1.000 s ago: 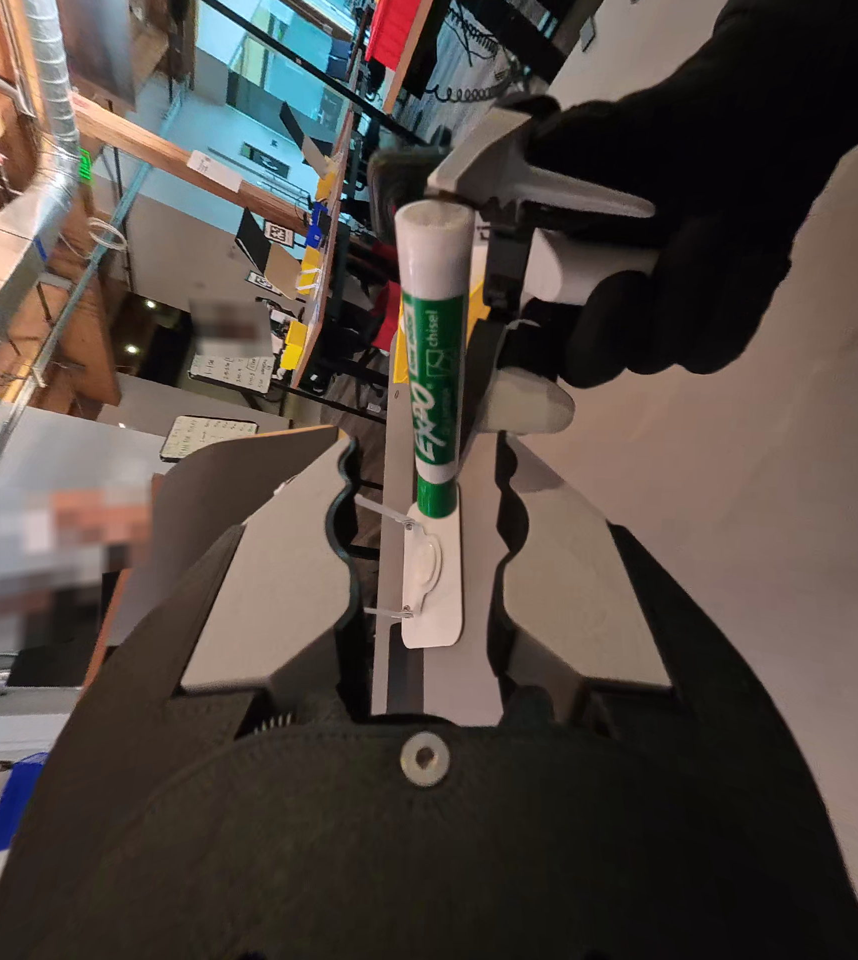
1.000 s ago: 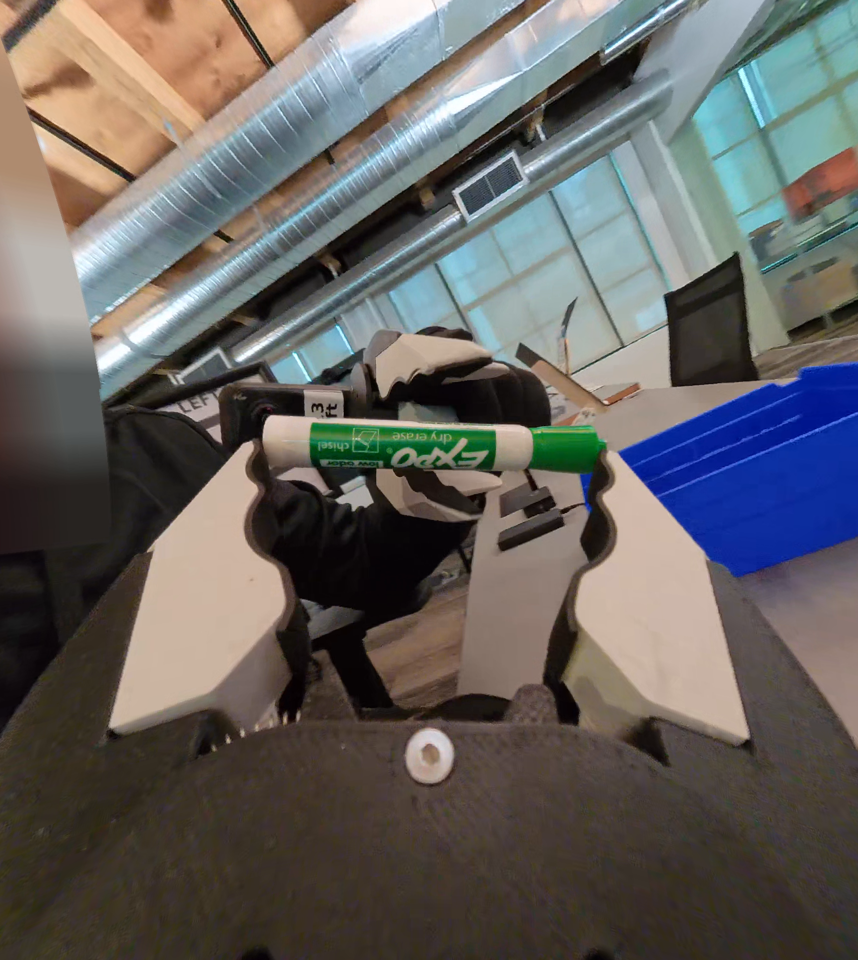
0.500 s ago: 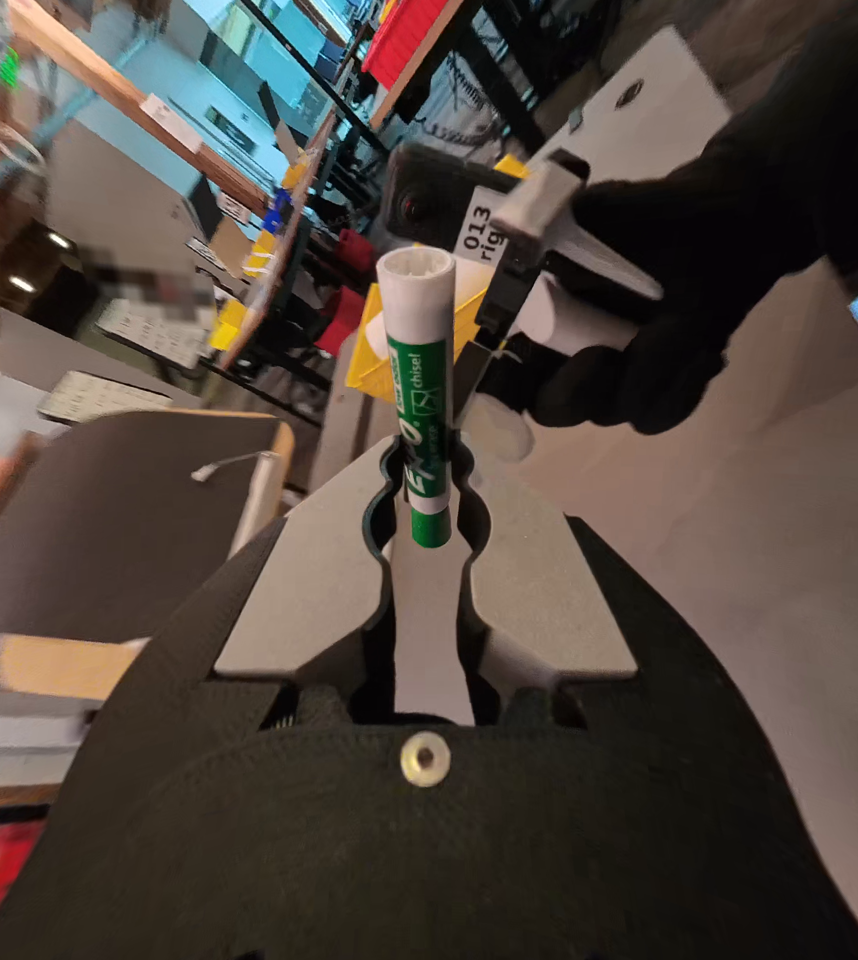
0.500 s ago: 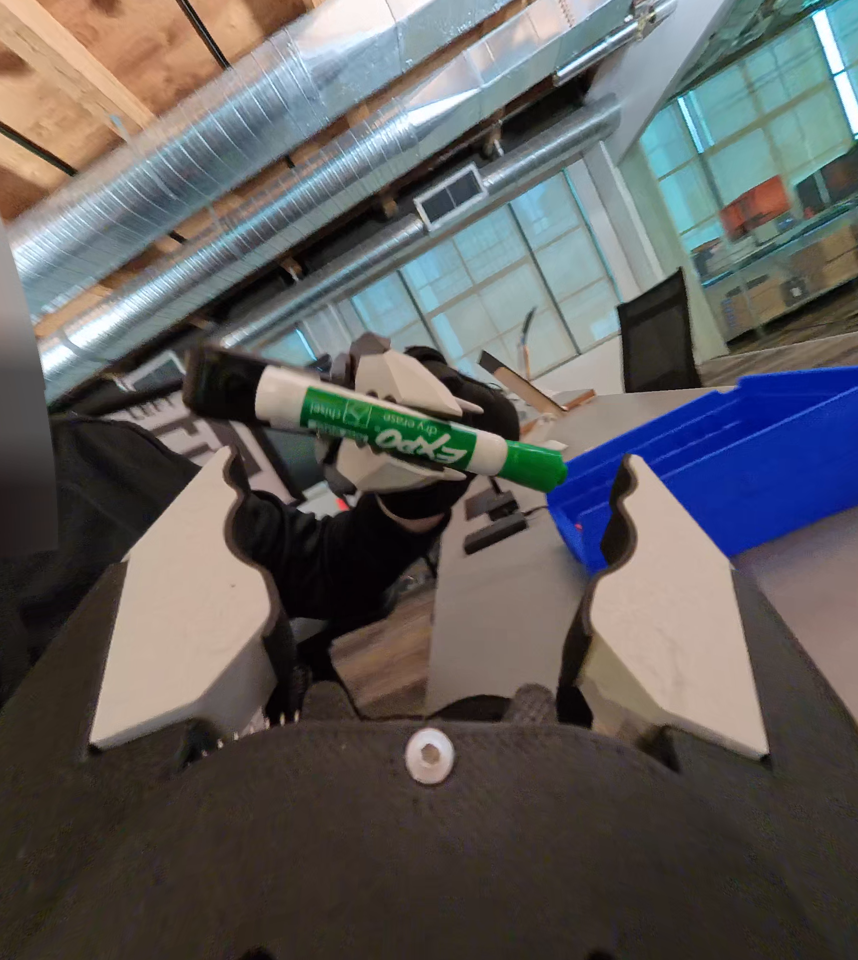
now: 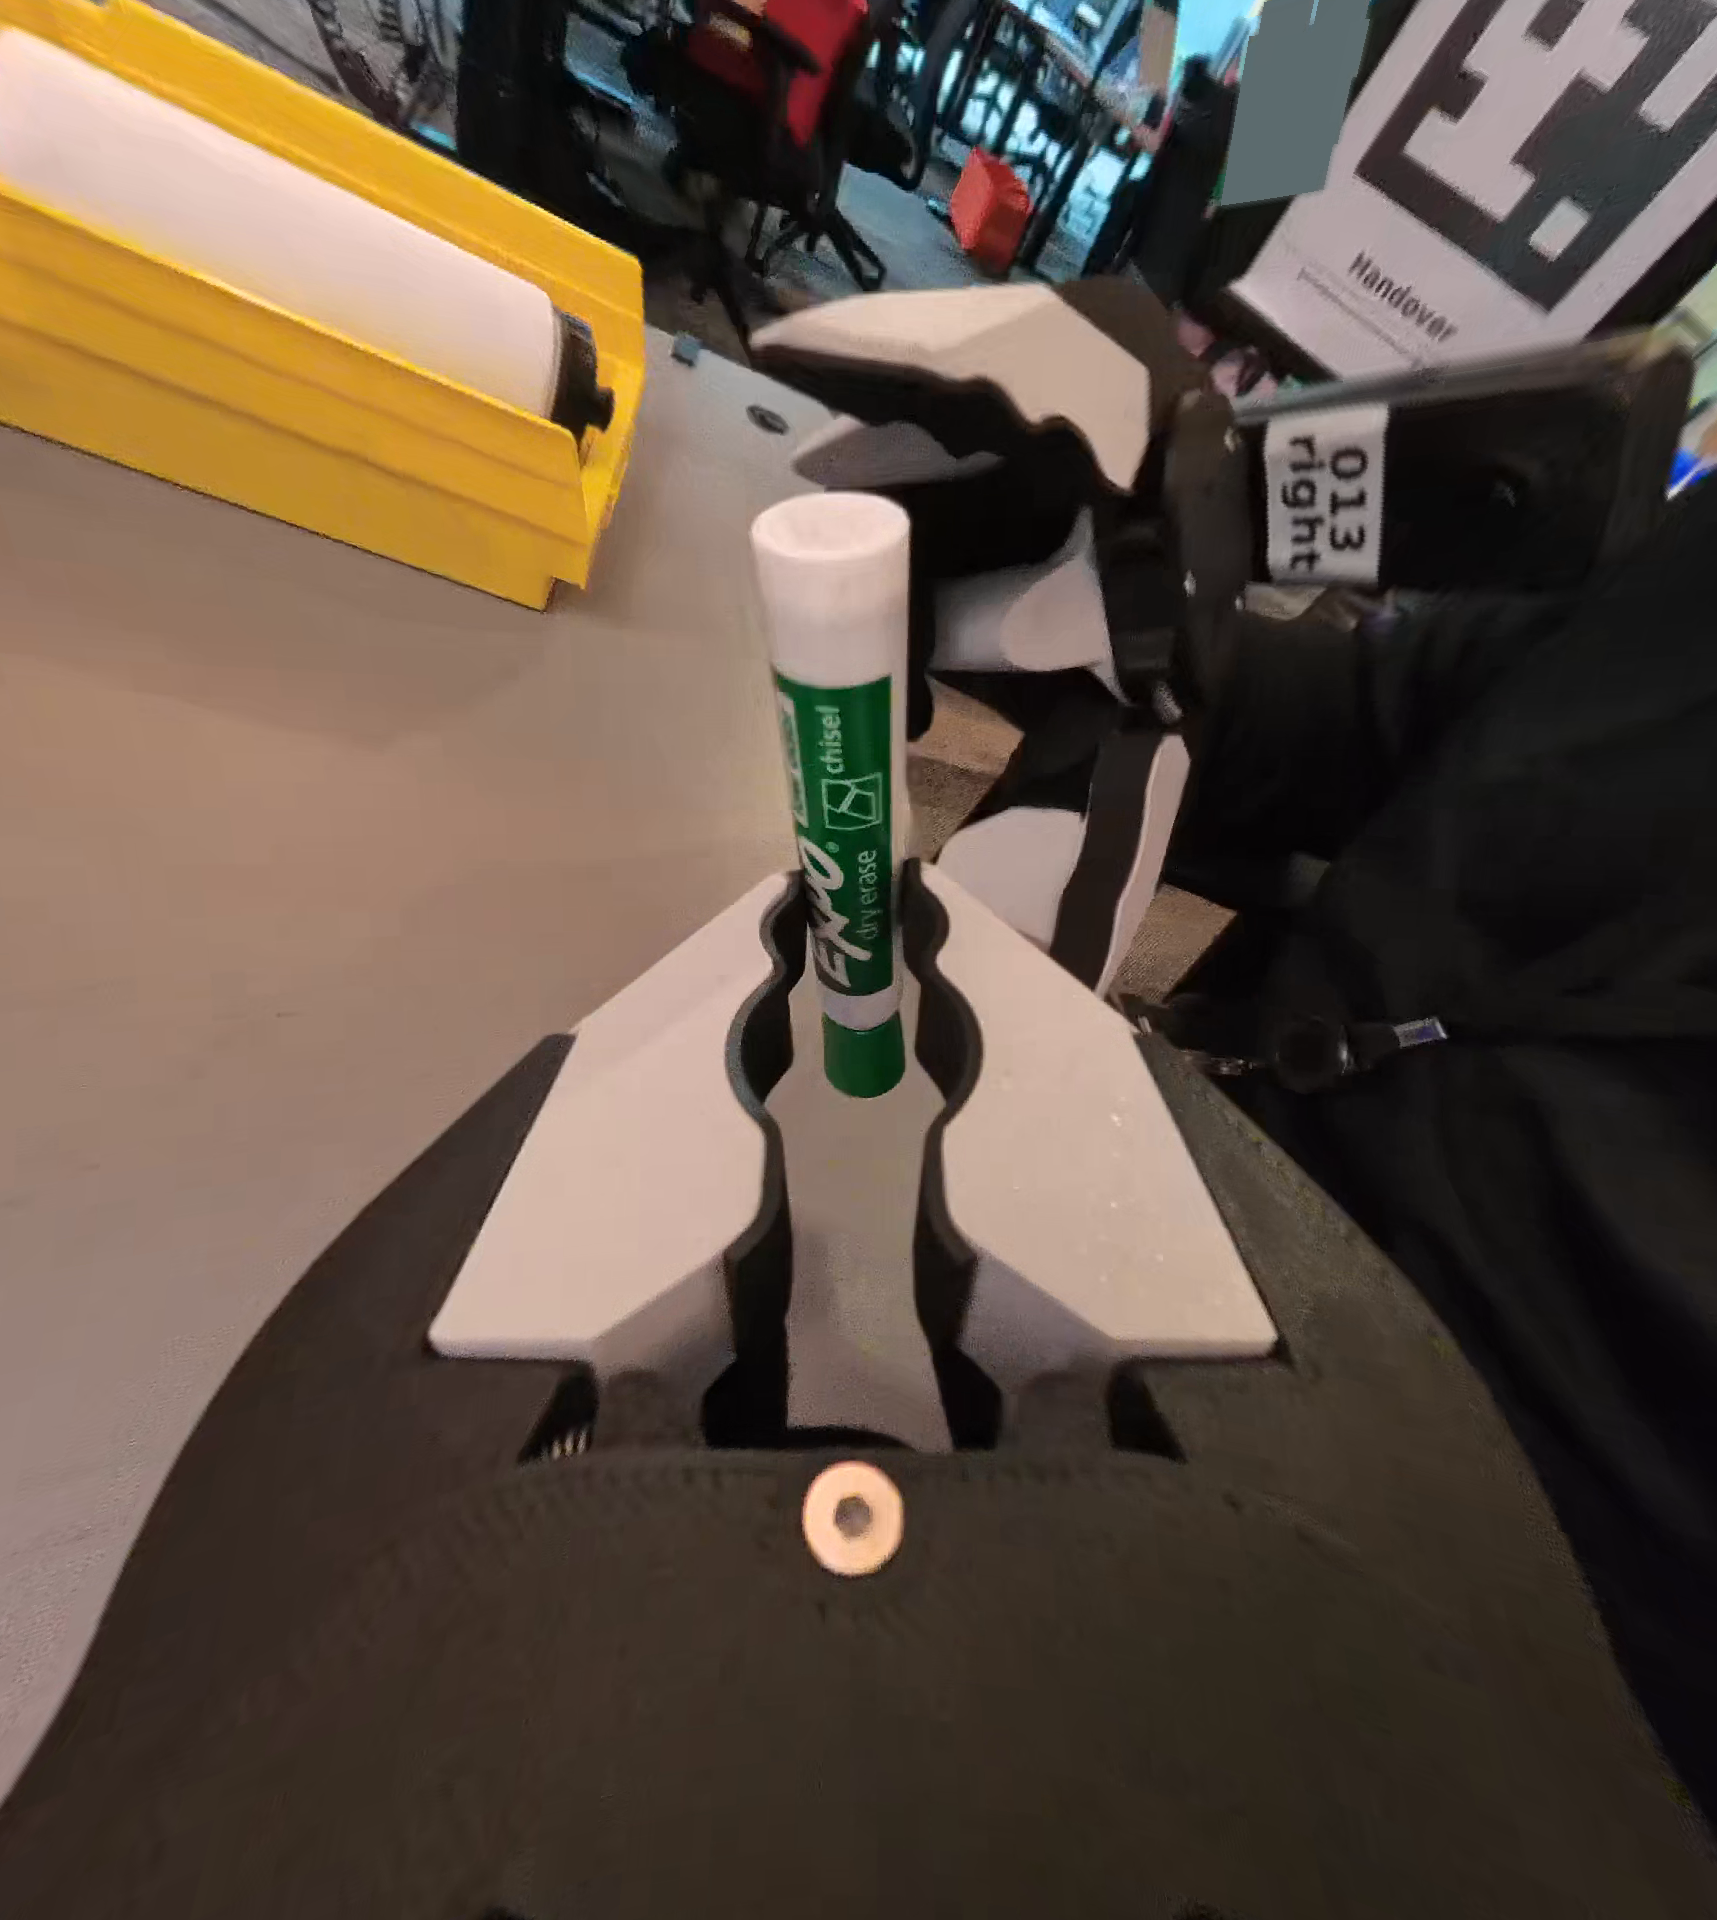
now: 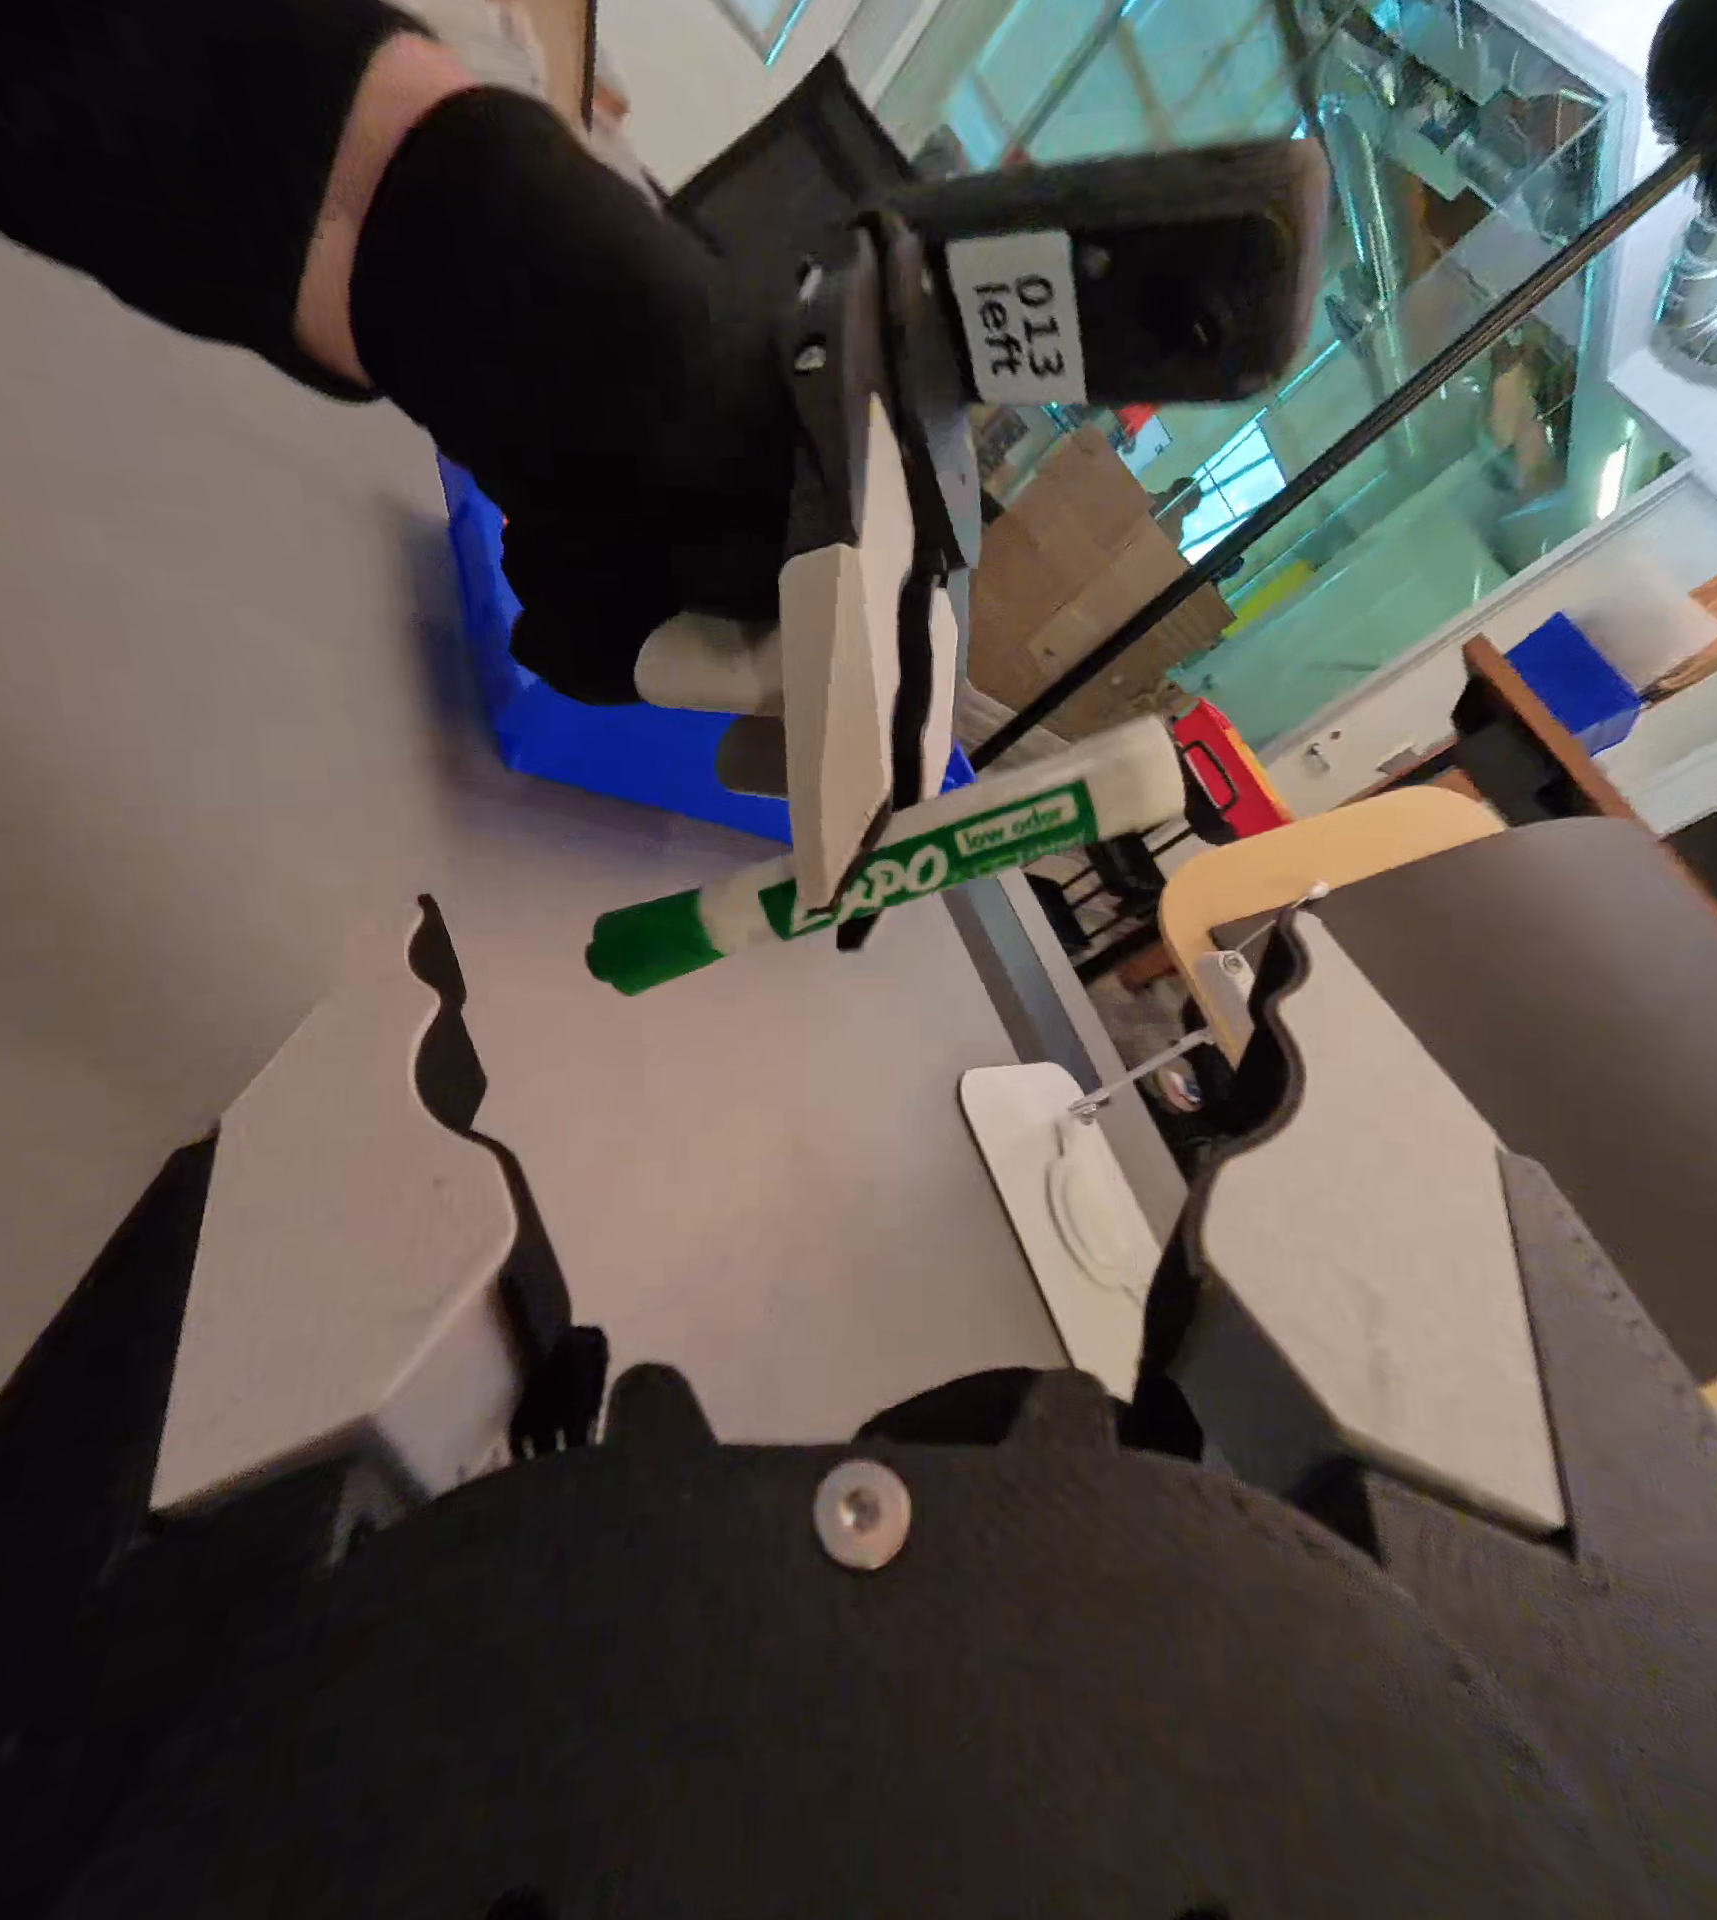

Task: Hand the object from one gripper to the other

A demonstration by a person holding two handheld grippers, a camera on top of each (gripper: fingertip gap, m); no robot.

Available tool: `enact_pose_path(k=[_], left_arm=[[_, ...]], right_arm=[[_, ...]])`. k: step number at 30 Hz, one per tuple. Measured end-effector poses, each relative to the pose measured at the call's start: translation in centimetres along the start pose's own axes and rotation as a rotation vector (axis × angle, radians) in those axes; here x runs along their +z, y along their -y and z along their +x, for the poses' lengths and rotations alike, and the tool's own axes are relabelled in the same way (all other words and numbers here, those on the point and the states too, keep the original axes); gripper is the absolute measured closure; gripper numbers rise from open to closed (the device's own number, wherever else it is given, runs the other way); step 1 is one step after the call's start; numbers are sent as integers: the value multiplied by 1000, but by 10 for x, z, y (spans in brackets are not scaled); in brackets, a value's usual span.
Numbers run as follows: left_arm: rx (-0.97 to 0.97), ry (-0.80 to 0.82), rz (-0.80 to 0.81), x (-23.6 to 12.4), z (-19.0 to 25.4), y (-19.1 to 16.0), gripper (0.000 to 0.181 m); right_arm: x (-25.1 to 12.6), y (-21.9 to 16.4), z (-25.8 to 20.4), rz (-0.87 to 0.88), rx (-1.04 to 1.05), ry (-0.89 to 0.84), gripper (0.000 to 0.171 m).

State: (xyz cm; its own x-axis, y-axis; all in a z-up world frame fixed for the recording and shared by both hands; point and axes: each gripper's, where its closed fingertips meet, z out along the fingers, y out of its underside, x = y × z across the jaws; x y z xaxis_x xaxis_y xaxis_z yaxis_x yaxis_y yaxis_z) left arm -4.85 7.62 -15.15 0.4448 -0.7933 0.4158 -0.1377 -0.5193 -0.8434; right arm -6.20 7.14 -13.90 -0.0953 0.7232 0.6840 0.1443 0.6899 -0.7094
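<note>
Left wrist view: marker (image 5: 841, 800) clamped upright in the left gripper (image 5: 852, 914).
Gripped low on its barrel, green cap toward 6 o'clock, white end toward 12. Right gripper (image 5: 875, 436) seen at 1 o'clock of the marker, spread and clear of it, held by a black glove (image 5: 1519, 748). Yellow bin (image 5: 314, 416) at 10 o'clock on the grey table (image 5: 210, 883). In the right wrist view, right gripper (image 6: 859, 997) spread wide and holding nothing, marker (image 6: 885, 873) at 12 o'clock, blue bin (image 6: 625, 738) behind it.
</note>
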Motion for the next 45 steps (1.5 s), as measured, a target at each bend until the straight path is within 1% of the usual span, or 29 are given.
enact_pose_path(k=[2, 4, 6, 8, 10, 14, 17, 20, 23, 25, 28, 29, 34, 39, 40, 42, 43, 45], left_arm=[[-56, -14, 18, 1, -6, -3, 165], [-91, -78, 18, 4, -2, -7, 166], [-122, -85, 14, 6, -6, -10, 166], [-130, -120, 3, 9, -2, -14, 166], [-136, -140, -33, 14, 1, -21, 165], [-145, -166, -47, 21, 5, -26, 165], [-164, -195, -46, 24, 7, -28, 165], [-172, -202, -60, 25, 7, -31, 166], [-173, -215, -77, 25, 9, -34, 166], [-180, -230, -89, 26, 11, -36, 165], [-194, -242, -102, 27, 12, -40, 165], [-195, -250, -108, 28, 13, -41, 165], [-205, -261, -119, 29, 14, -44, 165], [-191, -246, -86, 29, 11, -40, 165], [-180, -233, -70, 29, 9, -36, 161], [-155, -195, -39, 25, 5, -29, 148], [-137, -163, -21, 22, 1, -24, 136], [-78, -76, 24, 15, -8, -12, 119]], right_arm=[[5, -4, -4, -27, -54, -11, 24], [10, -11, -10, -64, -89, -6, 20], [13, -14, -16, -71, -76, 17, 21], [16, -17, -22, -78, -84, 33, 24], [18, -21, -26, -96, -103, 41, 23], [21, -22, -32, -106, -115, 59, 21], [22, -26, -32, -127, -133, 52, 26], [22, -28, -35, -130, -139, 66, 26], [22, -32, -41, -152, -169, 92, 16], [22, -33, -44, -152, -168, 107, 15], [23, -35, -45, -163, -182, 107, 19], [22, -36, -45, -165, -198, 108, 22], [22, -37, -49, -171, -207, 130, 23], [22, -39, -46, -179, -142, 137, 23], [22, -39, -46, -173, -118, 139, 23], [21, -41, -43, -164, -67, 135, 23], [21, -41, -41, -153, -29, 138, 23], [20, -39, -35, -112, 109, 146, 23]])
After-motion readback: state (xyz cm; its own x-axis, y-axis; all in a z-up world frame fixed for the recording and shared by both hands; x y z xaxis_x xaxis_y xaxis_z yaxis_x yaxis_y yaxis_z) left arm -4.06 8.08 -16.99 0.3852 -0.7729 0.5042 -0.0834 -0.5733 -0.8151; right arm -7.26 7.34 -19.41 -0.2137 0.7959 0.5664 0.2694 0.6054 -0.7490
